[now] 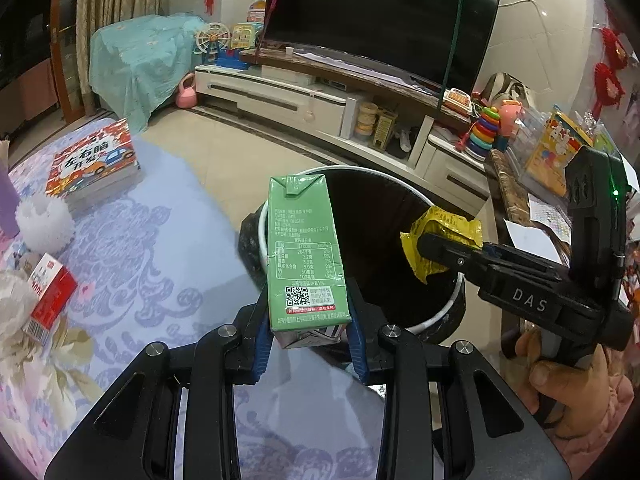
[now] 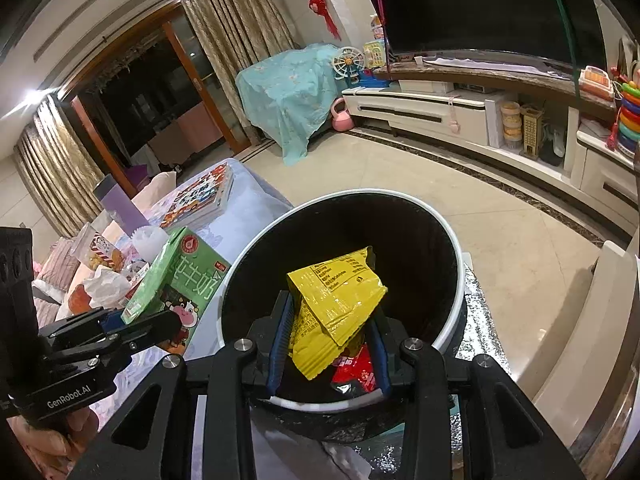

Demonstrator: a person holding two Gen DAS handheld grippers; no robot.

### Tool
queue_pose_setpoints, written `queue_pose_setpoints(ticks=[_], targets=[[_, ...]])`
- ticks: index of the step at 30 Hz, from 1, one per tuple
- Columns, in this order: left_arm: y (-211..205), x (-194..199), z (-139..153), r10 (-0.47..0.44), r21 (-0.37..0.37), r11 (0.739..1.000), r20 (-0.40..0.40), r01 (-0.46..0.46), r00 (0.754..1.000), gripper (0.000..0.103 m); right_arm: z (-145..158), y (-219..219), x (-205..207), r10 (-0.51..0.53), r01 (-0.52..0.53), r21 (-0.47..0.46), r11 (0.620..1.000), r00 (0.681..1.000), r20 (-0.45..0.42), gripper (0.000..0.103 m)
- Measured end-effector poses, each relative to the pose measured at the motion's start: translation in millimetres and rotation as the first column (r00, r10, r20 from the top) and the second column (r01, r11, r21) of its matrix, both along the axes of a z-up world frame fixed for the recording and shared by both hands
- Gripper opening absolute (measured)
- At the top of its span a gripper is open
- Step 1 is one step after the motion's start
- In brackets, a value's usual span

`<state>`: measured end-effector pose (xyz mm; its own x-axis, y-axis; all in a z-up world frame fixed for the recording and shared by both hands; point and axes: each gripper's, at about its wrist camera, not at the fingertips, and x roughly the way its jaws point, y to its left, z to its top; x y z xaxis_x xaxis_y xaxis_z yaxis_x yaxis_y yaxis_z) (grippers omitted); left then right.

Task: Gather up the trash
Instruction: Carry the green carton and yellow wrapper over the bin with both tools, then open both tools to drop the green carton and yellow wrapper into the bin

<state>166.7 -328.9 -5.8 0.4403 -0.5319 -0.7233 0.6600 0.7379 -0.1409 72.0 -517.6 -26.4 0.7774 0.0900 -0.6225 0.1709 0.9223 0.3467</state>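
My left gripper is shut on a green milk carton, held upright at the near left rim of the trash bin. It also shows in the right wrist view, left of the bin. My right gripper is shut on a crumpled yellow snack wrapper and holds it over the bin's open mouth. That wrapper and gripper show in the left wrist view above the bin. A red wrapper lies inside the bin below.
A table with a floral cloth carries a picture book, a small red box, a white spiky ball and crumpled tissue. A TV stand with toys runs behind. Open floor lies beyond the bin.
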Motion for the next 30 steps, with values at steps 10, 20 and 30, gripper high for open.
queue_pose_setpoints(ticks=[10, 20, 30], targets=[[-21, 7, -6, -0.028, 0.025, 0.999, -0.016, 0.029, 0.999, 0.030, 0, -9, 8, 0.007, -0.007, -0.006, 1.000, 1.000, -0.023, 0.036], [-33, 9, -10, -0.032, 0.034, 0.999, -0.034, 0.033, 0.999, 0.030, -1, -16, 11, 0.002, -0.002, -0.003, 1.000, 1.000, -0.029, 0.038], [-42, 16, -14, -0.024, 0.044, 0.999, -0.050, 0.027, 0.998, 0.031, -1, -16, 15, 0.006, -0.006, -0.002, 1.000, 0.999, -0.041, 0.039]])
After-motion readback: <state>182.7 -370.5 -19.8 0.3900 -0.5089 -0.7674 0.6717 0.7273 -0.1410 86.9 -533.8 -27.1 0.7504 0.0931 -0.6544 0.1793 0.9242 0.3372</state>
